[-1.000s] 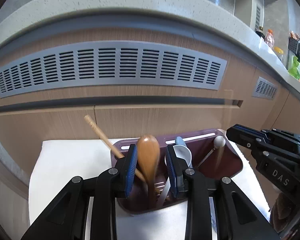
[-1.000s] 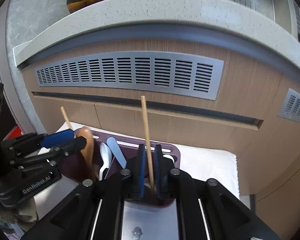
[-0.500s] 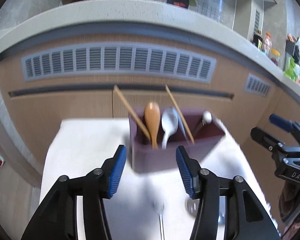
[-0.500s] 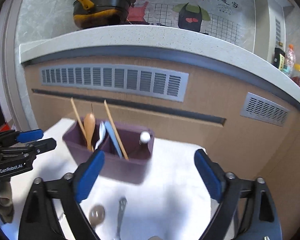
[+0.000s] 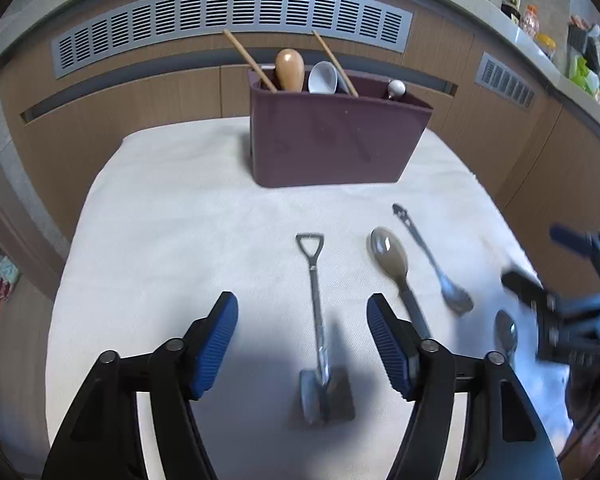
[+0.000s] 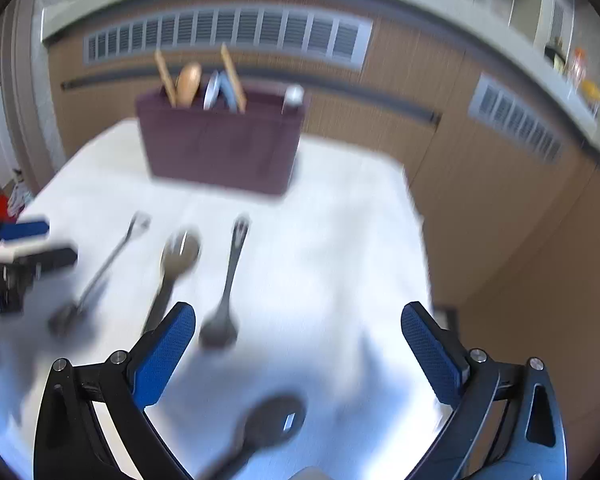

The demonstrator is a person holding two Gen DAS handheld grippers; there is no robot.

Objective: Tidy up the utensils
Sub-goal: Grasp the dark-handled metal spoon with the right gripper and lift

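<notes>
Fingers (image 5: 216,340) of the left gripper (image 5: 302,344), just opened wide, flank the shovel-shaped spoon (image 5: 318,336) untouched.

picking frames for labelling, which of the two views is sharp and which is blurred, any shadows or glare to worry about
Left wrist view: mostly sharp; the shovel-shaped spoon and purple holder read clearly, only the right gripper at the edge is smeared; a dark shadow covers the cloth between the fingers. Right wrist view: motion-blurred throughout, utensils streaked, cloth bright and washed out. Both bend straight lines, fisheye.
</notes>
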